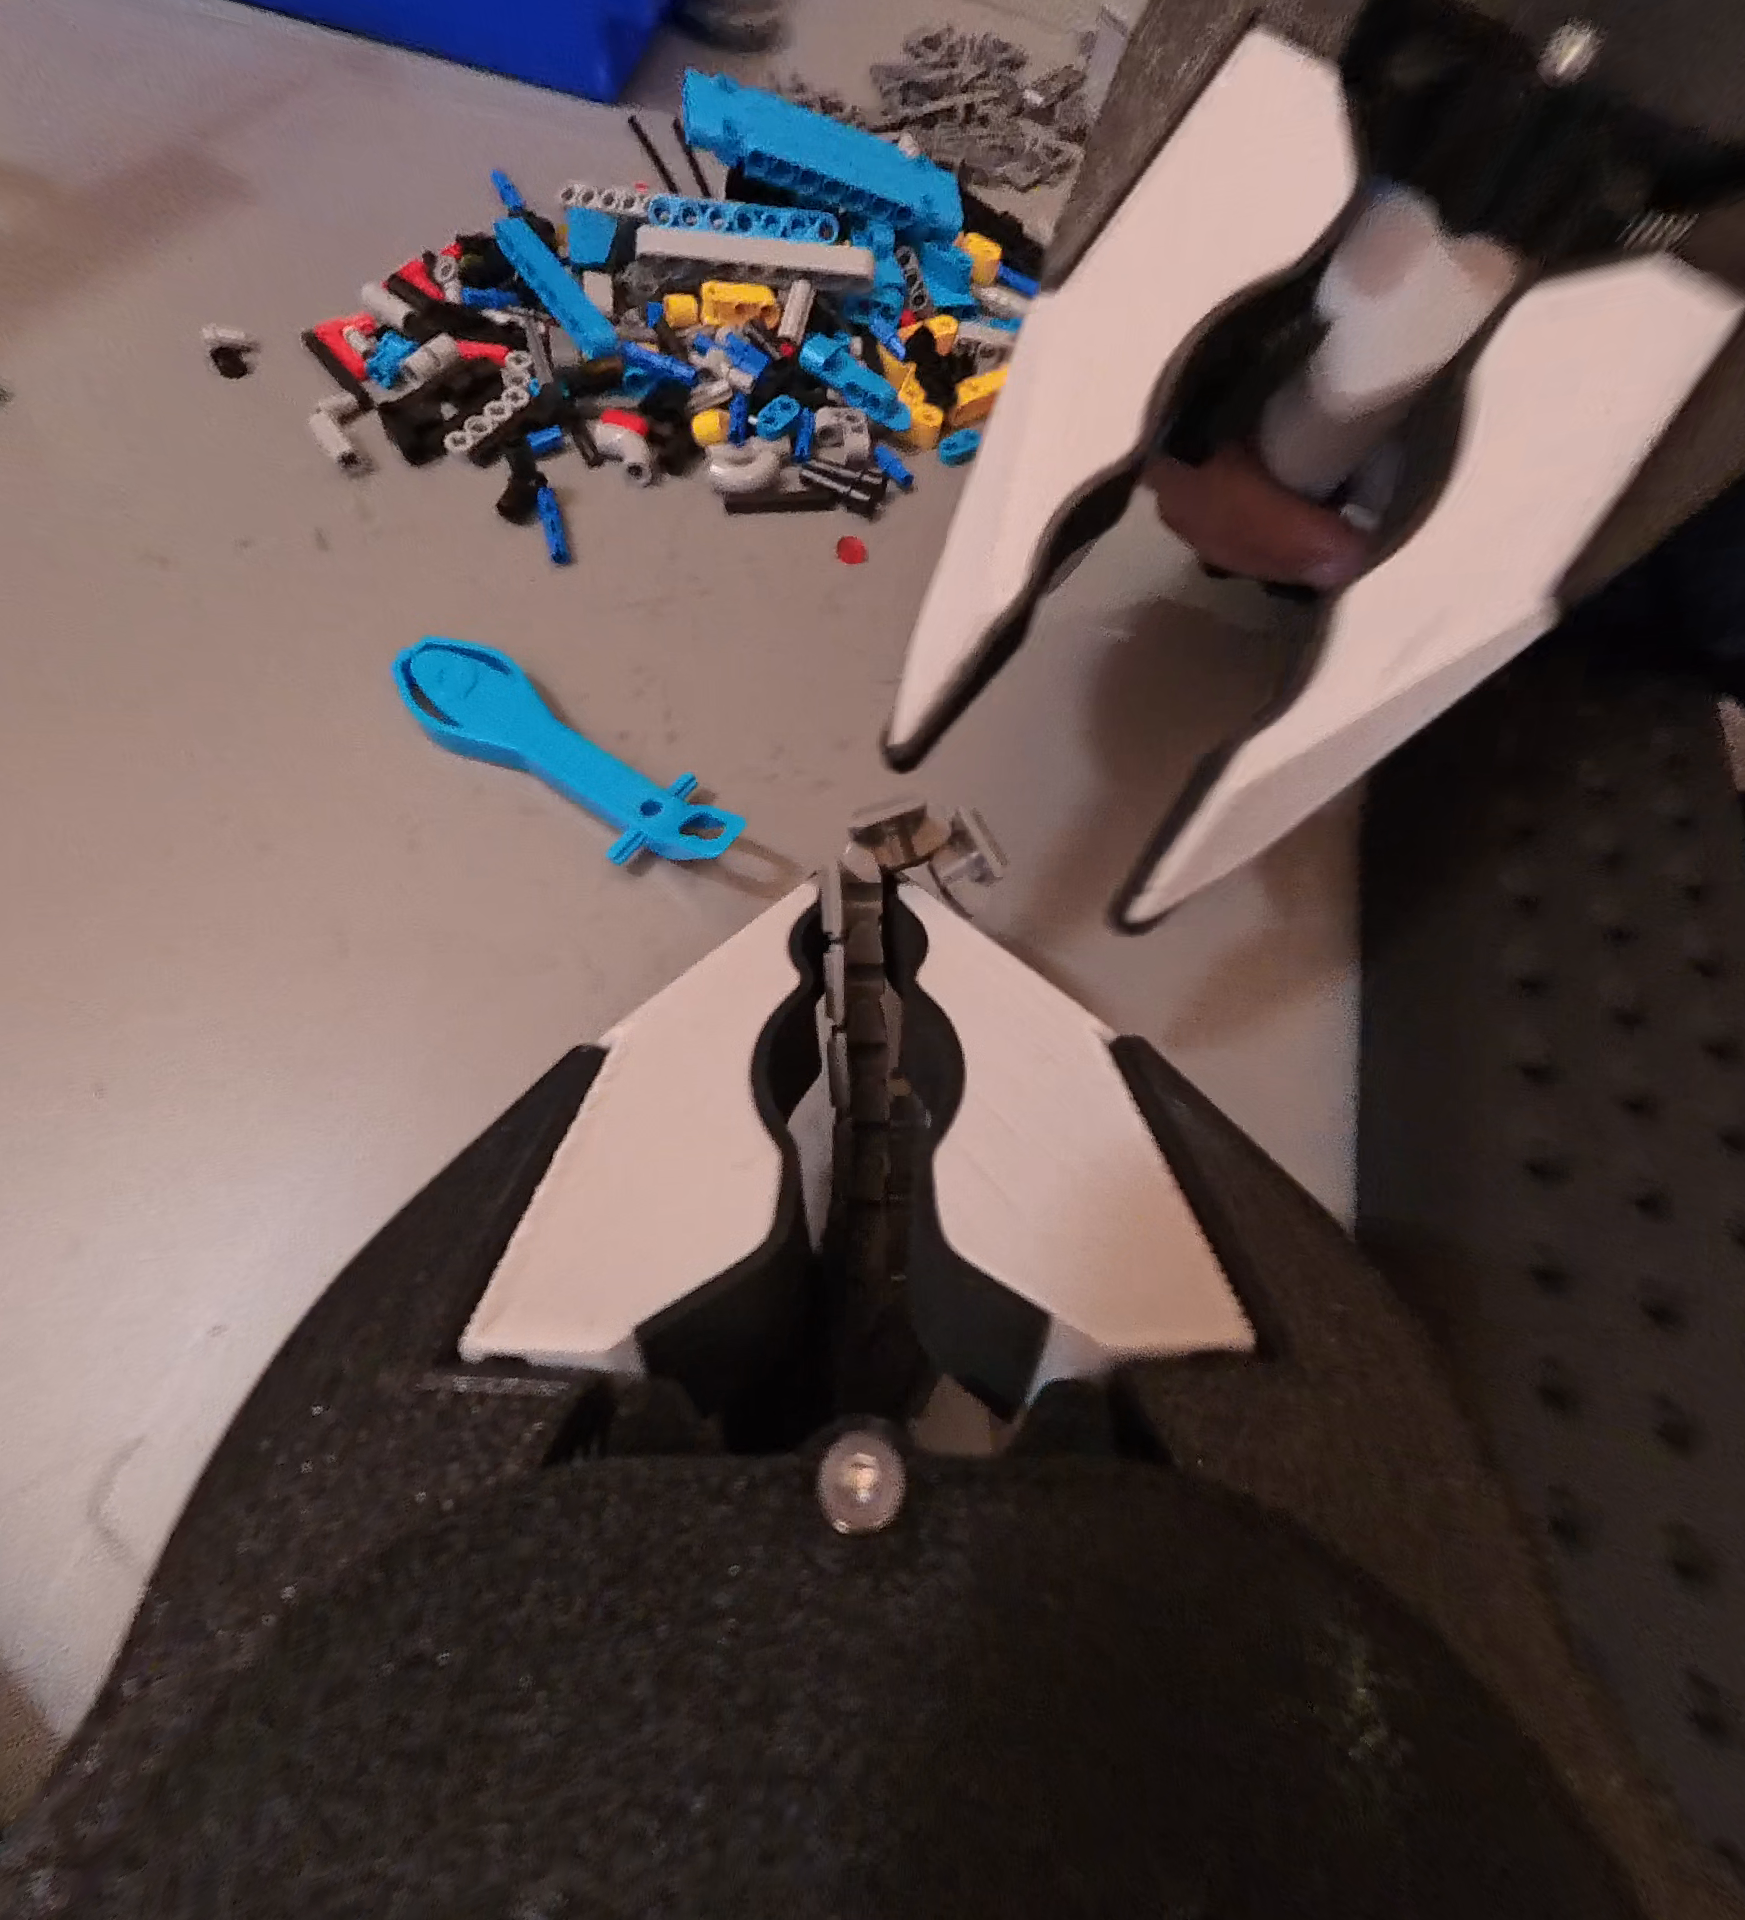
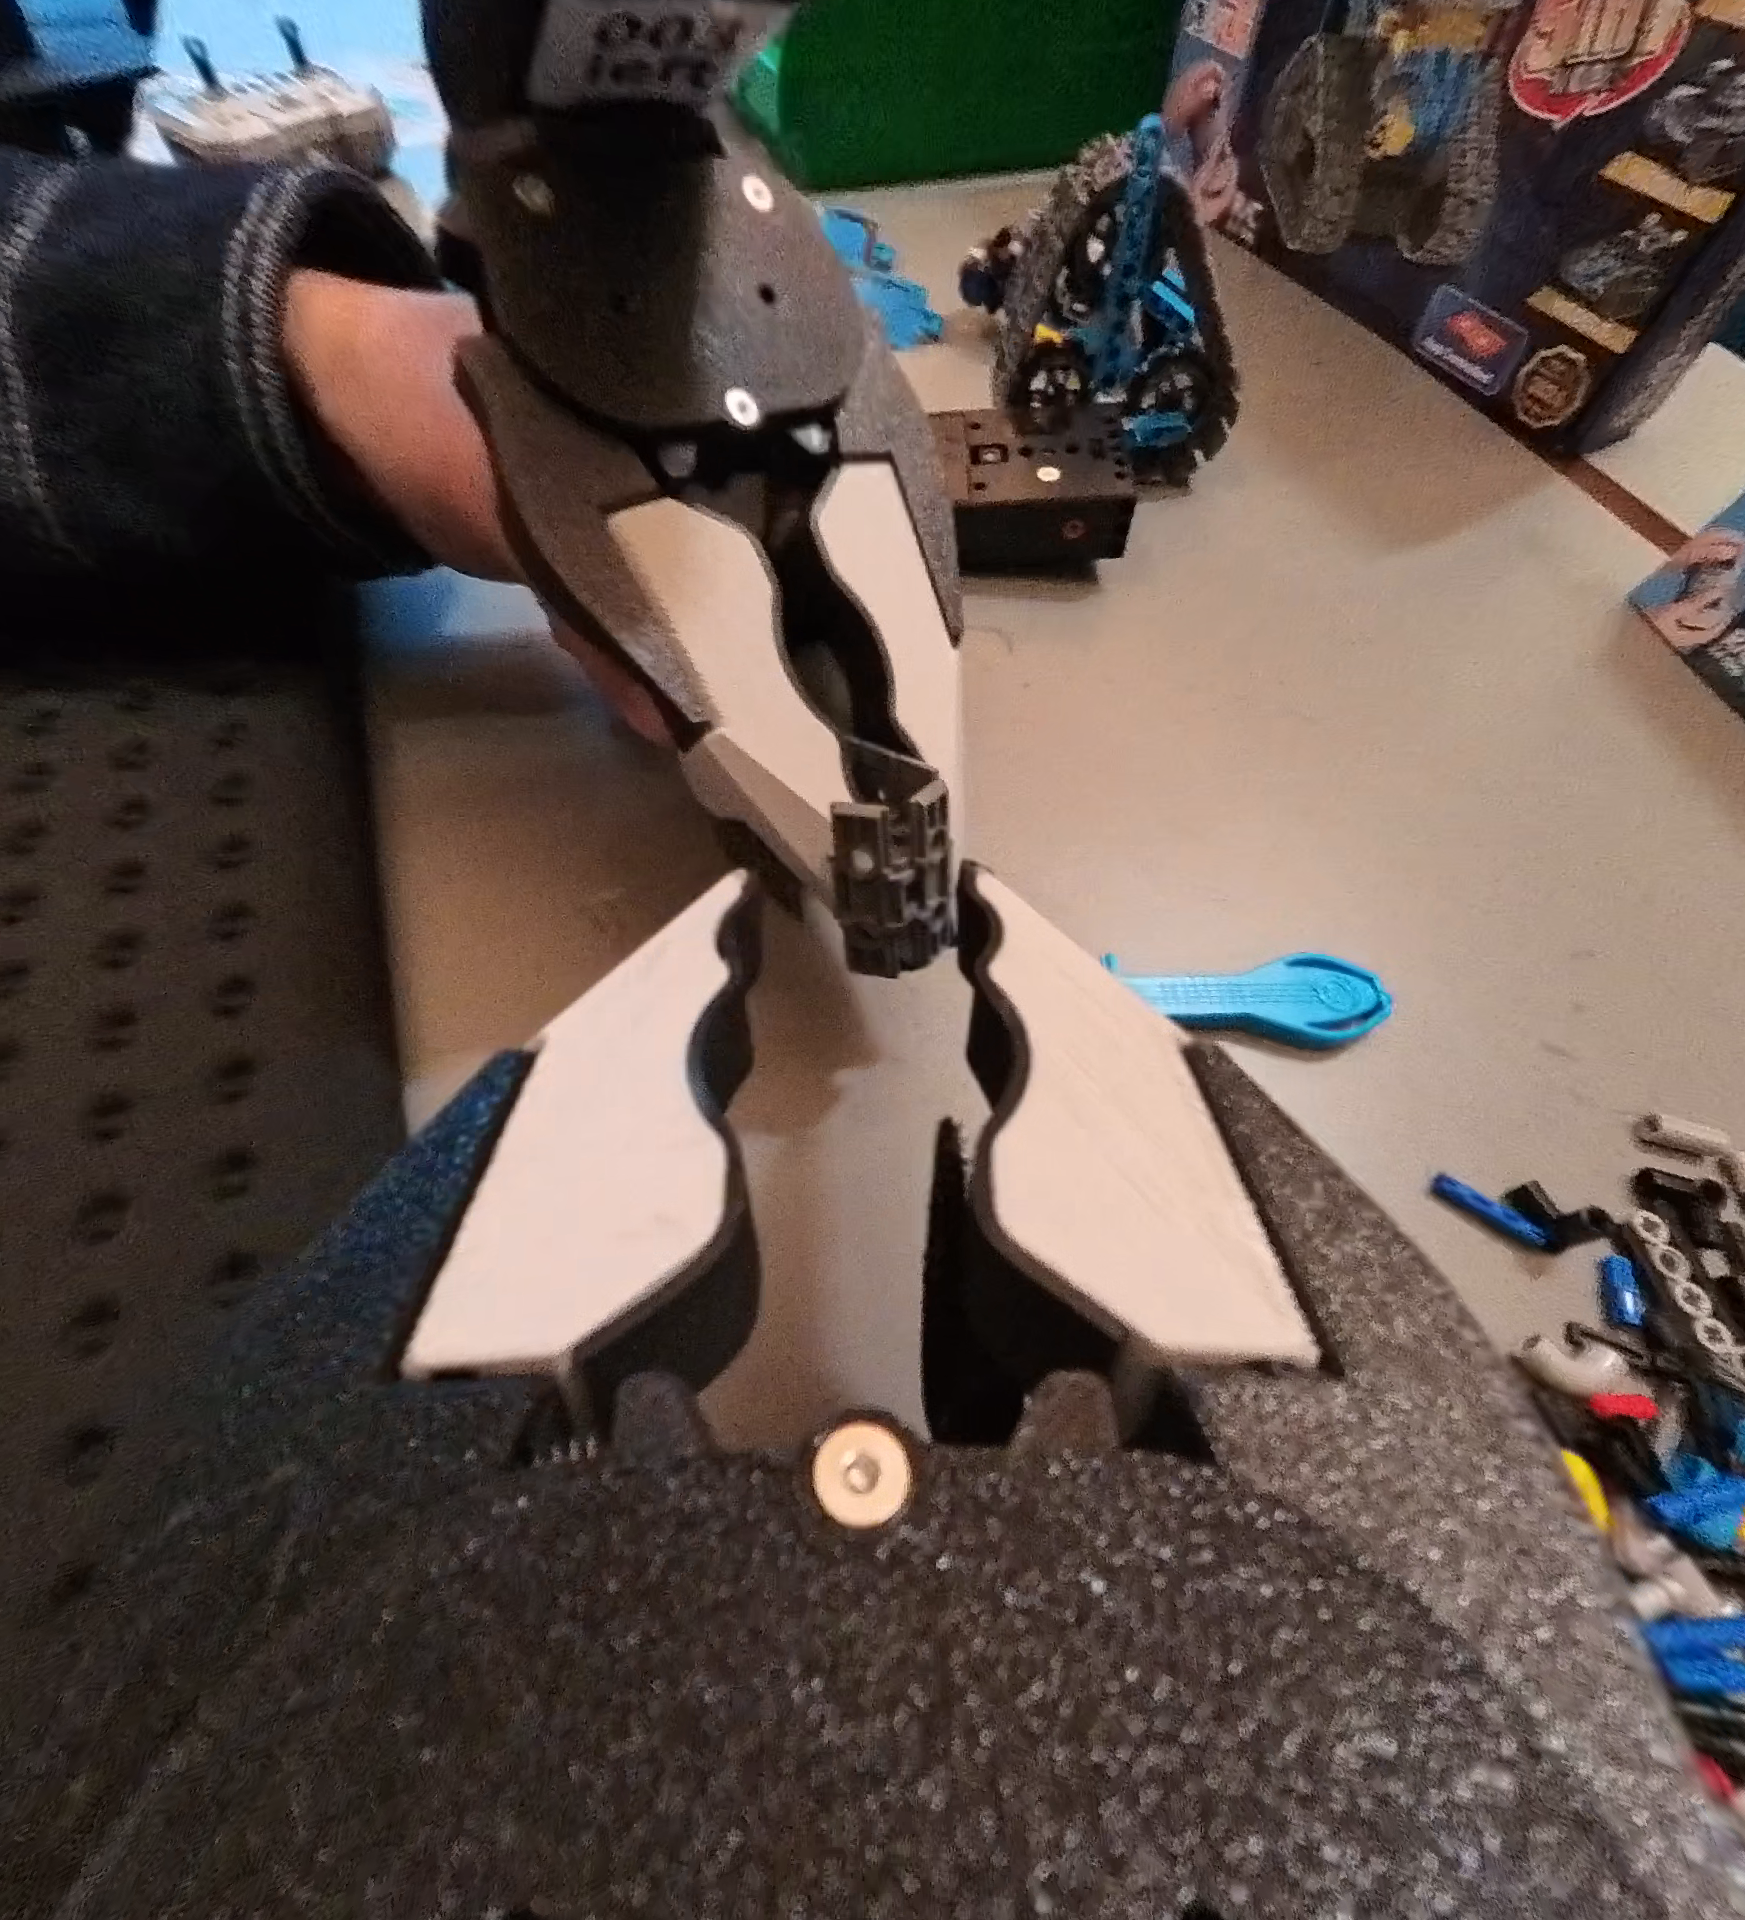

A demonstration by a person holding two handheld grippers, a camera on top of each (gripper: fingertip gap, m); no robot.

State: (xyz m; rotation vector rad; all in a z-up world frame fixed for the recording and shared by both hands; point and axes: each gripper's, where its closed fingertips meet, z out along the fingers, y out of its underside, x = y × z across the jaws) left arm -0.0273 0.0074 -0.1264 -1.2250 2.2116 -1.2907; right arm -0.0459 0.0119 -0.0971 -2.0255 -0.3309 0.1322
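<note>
Left tool (image 1: pixel 852 883) clamped on a grey linked-piece strip (image 1: pixel 860 1039), its end parts poking past the tips. Right tool (image 1: pixel 1013 831) hanging just beyond, fingers spread, empty. Blue flat spoon-shaped piece (image 1: pixel 546 743) lying on the grey surface (image 1: pixel 172 883) nearby. Farther off, a heap of mixed building pieces (image 1: pixel 702 332). Dark perforated board (image 1: pixel 1595 1143) alongside at right.

Grey link strip in the left gripper

The left gripper (image 1: pixel 852 894) pinches a grey-and-black link strip (image 1: pixel 863 1039) edge-on above the counter (image 1: pixel 224 935); the right gripper (image 2: pixel 857 883), parted, flanks its tip.
</note>
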